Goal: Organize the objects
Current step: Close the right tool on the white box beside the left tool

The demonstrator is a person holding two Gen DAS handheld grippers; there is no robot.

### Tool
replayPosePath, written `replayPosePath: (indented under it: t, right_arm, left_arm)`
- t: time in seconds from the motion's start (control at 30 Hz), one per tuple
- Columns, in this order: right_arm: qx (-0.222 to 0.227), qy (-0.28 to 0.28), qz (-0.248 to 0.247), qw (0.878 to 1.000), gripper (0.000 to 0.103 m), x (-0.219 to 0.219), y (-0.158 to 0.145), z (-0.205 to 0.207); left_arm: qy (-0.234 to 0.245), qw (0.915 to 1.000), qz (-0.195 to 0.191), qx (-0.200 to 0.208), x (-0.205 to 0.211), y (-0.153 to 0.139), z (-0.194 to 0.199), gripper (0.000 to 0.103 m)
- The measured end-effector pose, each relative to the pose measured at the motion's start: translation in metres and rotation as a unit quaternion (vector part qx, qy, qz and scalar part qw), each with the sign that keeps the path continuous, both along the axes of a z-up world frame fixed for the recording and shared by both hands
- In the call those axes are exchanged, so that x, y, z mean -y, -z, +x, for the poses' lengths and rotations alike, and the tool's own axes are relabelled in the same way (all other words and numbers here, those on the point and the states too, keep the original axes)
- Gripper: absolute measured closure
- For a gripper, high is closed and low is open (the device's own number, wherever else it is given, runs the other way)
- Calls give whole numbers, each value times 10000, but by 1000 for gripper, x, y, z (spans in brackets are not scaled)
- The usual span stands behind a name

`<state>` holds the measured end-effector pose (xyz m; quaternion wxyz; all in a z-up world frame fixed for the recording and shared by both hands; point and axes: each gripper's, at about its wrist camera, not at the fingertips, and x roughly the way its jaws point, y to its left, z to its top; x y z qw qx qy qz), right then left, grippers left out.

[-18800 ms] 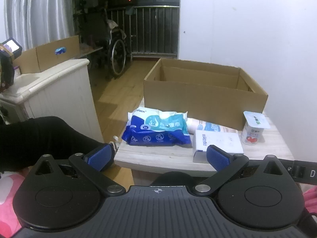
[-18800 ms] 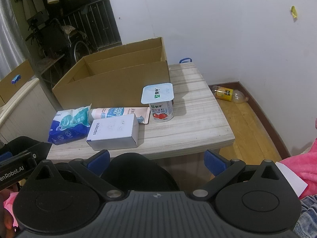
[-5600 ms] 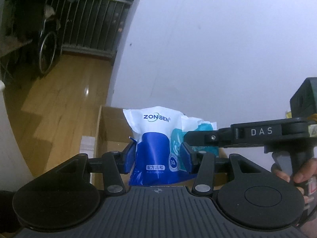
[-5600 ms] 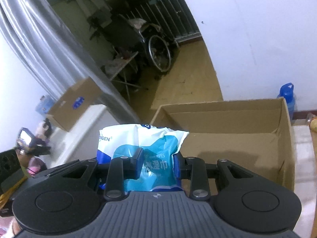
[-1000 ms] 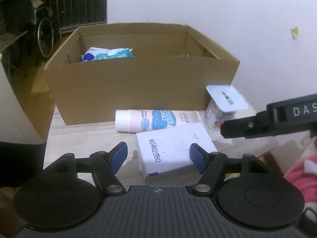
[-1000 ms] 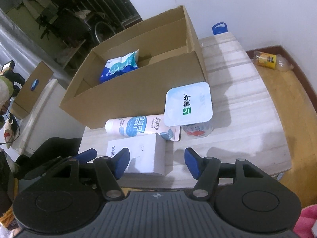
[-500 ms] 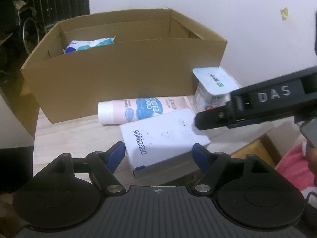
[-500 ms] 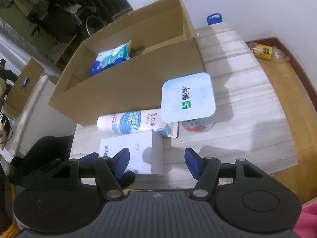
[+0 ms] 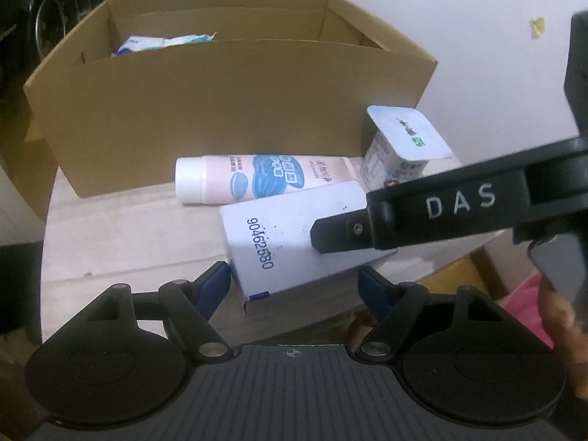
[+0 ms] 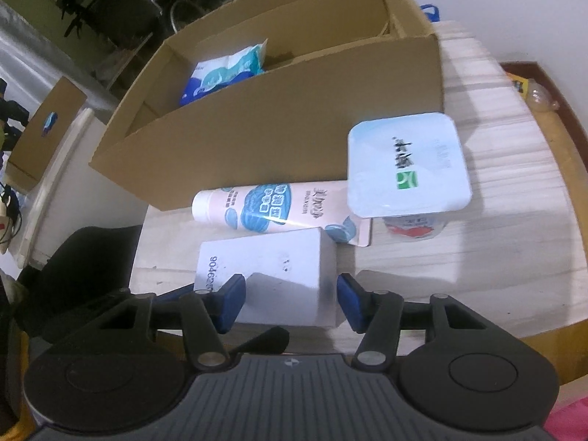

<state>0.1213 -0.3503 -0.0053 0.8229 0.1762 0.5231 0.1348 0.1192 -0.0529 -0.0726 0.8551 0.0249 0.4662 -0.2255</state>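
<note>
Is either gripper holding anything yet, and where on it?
Nothing yet. The white box lies on the table, one end between each gripper's fingers. The right gripper is closing on it; the left gripper is open.

Small pale wood-grain table (image 10: pixel 514 198). Landmark: large open brown cardboard box (image 10: pixel 294 117), at the table's far side. Just before its front wall, pink-and-blue tube with white cap (image 10: pixel 272 207), lying flat. Right of tube, square white foil-lidded yogurt cup (image 10: pixel 408 169), upright. Nearer than tube, white rectangular carton (image 10: pixel 264 257), touching it.
</note>
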Motion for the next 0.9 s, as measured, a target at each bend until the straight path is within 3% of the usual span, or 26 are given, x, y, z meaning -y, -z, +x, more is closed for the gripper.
replayPosePath:
  t: [0.47,0.9]
  right_arm:
    - [-21,16,7,10000,45,-1,1,2]
    - [-127,44,234,9996,44,1,3,3]
  left_arm:
    - [17,9999,19,-101,0,1,0,32]
    - [45,9995,305,-101,3,2,0,32]
